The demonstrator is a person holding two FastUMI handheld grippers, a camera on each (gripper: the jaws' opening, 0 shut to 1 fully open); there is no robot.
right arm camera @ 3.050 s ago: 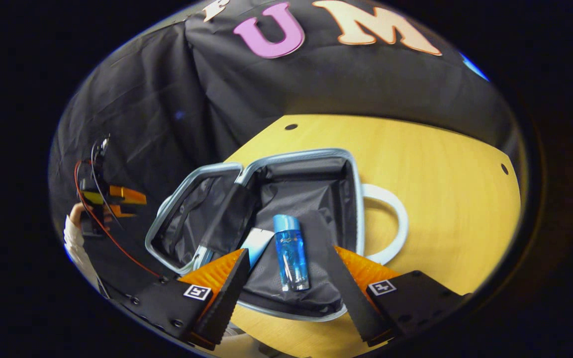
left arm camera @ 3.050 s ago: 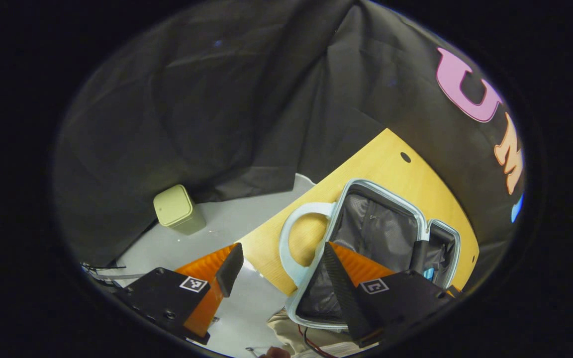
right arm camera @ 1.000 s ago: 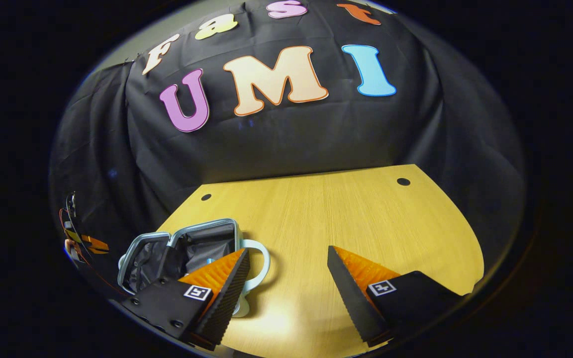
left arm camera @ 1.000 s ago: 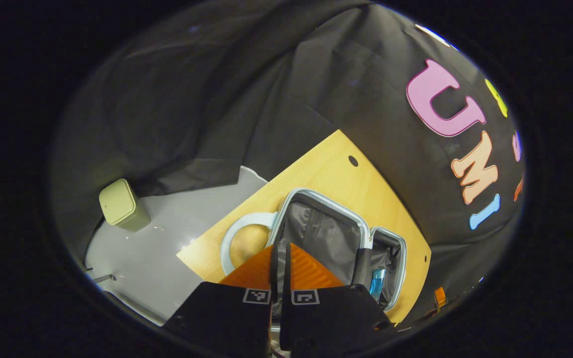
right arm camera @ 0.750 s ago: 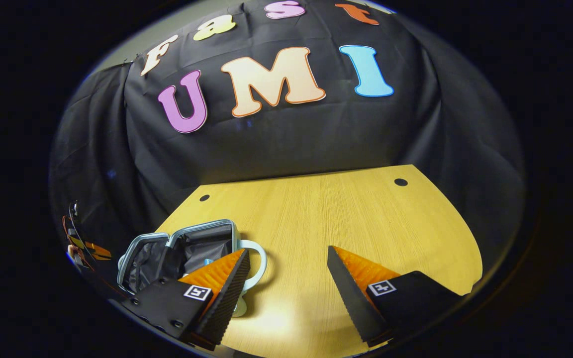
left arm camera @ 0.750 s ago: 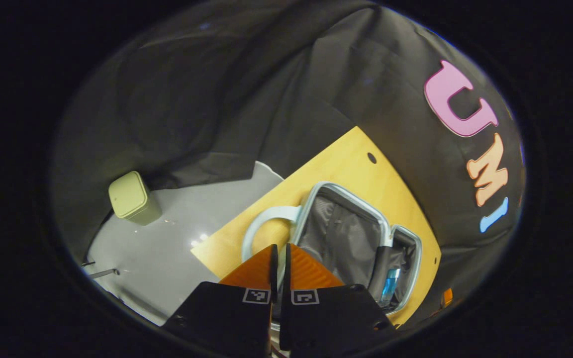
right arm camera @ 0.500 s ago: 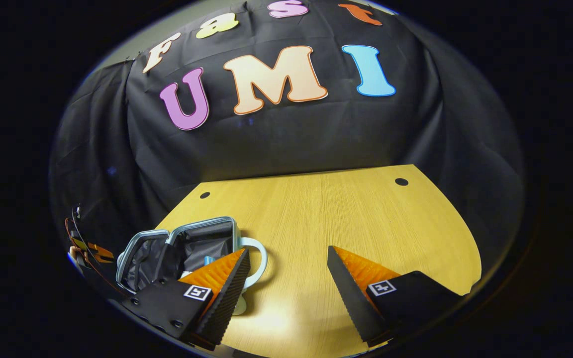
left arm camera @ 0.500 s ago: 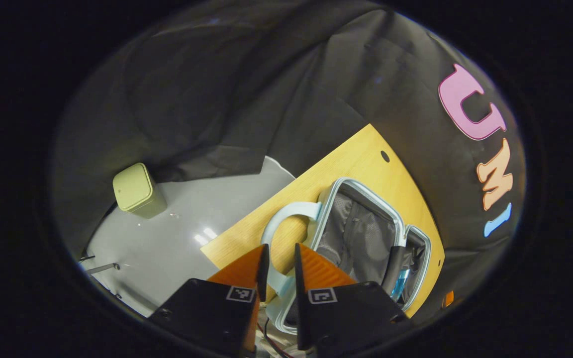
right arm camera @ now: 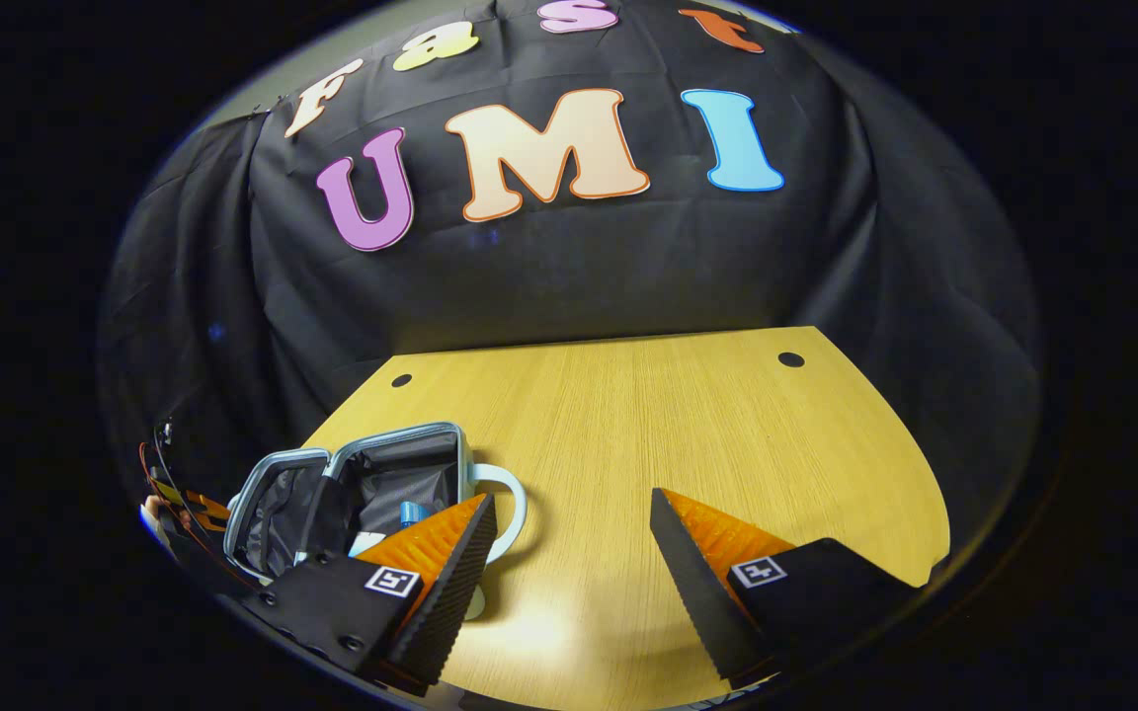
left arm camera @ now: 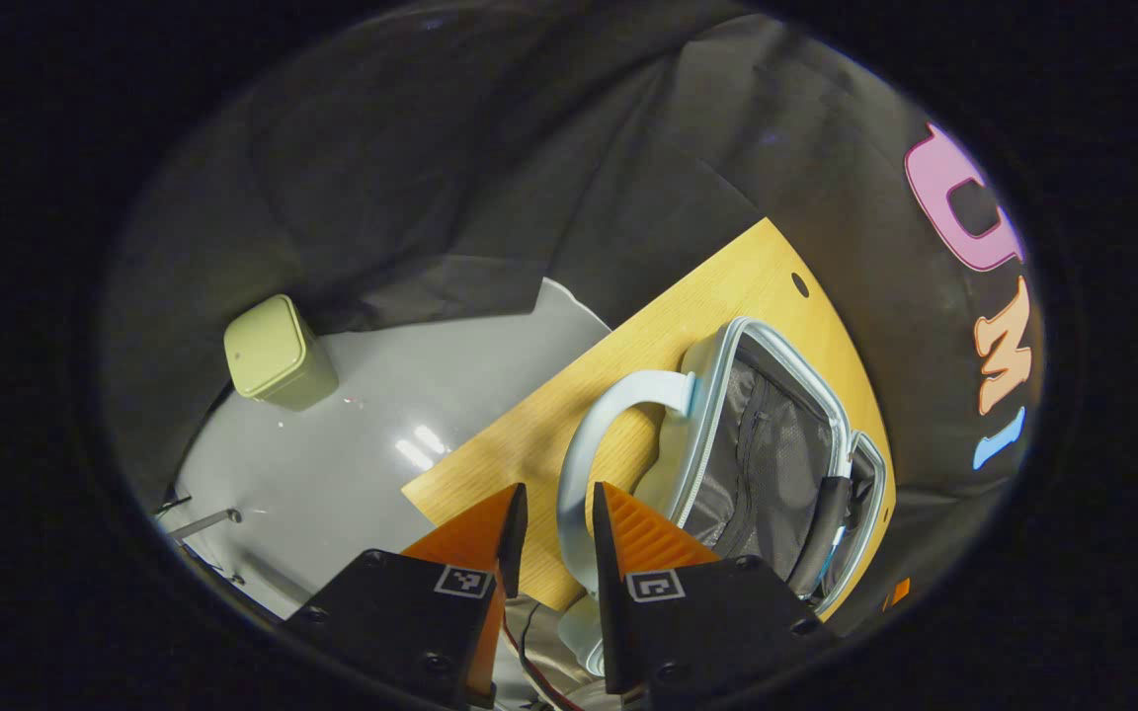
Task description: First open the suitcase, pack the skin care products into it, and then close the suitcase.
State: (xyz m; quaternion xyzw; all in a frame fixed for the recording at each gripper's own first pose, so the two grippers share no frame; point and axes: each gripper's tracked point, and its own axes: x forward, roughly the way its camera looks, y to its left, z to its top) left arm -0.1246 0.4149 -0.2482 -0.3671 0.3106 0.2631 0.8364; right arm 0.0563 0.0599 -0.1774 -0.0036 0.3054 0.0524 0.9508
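Suitcase [left arm camera: 767,444] halves are standing at a raised angle on the wooden table [left arm camera: 628,365], where half a second ago the lined half was lying flatter and wider open; the lid is now tilting toward the other half. In the left gripper view the pale handle loop [left arm camera: 594,444] is running down between the fingers of the left gripper [left arm camera: 554,518], which are standing narrowly apart around the loop. Whether both fingers are pressing on it is not clear from this angle. A second ago the same fingers were closed together; they are now parted just enough to take the handle. Judged from this, packing is finished and the closing step is under way.

In the right gripper view the blue bottle [right arm camera: 413,513] is lying inside the suitcase, at the near left of the table. The right gripper [right arm camera: 574,553] is hovering over bare table, fingers spread wide and holding nothing, with the suitcase just beside its left finger.
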